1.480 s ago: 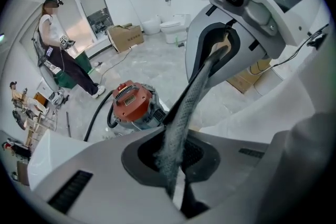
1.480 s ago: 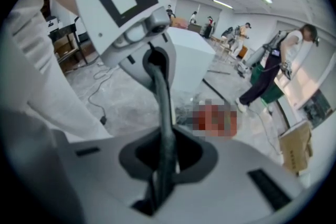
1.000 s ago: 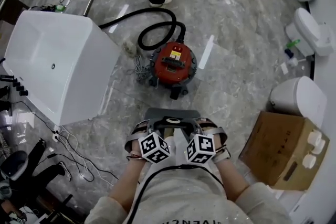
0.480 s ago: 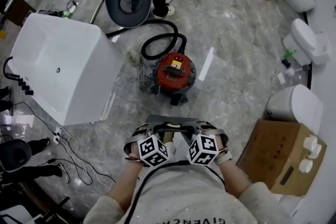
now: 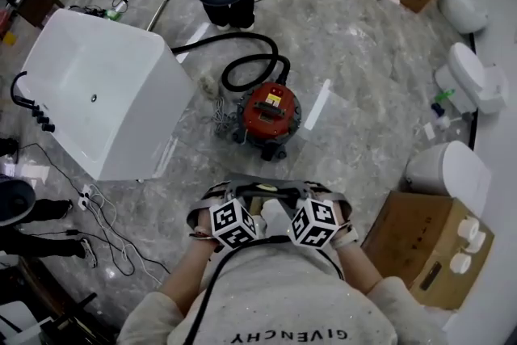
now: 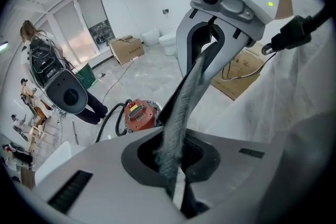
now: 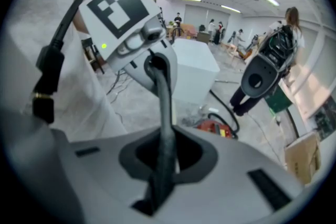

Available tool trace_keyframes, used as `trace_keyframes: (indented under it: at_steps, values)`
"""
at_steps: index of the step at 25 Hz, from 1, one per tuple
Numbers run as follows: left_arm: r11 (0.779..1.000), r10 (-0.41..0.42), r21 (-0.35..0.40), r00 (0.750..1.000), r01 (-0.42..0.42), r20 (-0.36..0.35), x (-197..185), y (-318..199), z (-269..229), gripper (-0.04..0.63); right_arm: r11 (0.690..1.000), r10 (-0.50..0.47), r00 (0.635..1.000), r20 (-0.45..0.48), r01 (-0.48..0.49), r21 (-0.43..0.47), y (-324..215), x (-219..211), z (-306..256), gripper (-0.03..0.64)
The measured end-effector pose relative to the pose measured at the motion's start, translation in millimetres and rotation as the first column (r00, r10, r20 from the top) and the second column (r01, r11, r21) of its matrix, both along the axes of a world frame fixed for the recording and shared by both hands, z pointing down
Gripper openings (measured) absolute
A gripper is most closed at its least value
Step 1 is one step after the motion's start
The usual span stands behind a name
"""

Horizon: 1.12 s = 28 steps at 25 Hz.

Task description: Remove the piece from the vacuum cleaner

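Left gripper (image 6: 181,123): jaws pressed together, empty
Right gripper (image 7: 164,128): jaws together, empty
Vacuum cleaner (image 5: 269,111): red, black hose (image 5: 242,65) attached
Cardboard box (image 5: 420,250): white cylinders (image 5: 464,245) on top

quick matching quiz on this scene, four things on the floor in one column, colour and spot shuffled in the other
1. vacuum cleaner
2. bathtub
3. hose
4. nearest cardboard box

a. brown, at the person's right
b. red, mid-floor ahead of the person
c. white, at the left
d. black, looped just behind the red body

Pairs: 1-b, 2-c, 3-d, 4-a
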<state>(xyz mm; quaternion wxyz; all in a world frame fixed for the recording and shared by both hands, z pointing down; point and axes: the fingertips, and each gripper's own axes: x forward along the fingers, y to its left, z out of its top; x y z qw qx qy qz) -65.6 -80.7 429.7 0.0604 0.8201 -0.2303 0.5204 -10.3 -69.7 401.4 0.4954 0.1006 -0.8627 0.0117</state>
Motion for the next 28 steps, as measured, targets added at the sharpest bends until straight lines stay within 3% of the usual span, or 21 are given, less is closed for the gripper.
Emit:
trace_keyframes:
  at_steps: [28]
  values:
    - [0.998, 0.055, 0.004, 0.998, -0.055, -0.034, 3, -5, -27, 0.034, 0.999, 0.034, 0.999, 0.003, -0.034, -0.026, -1, 1, -26, 0.037]
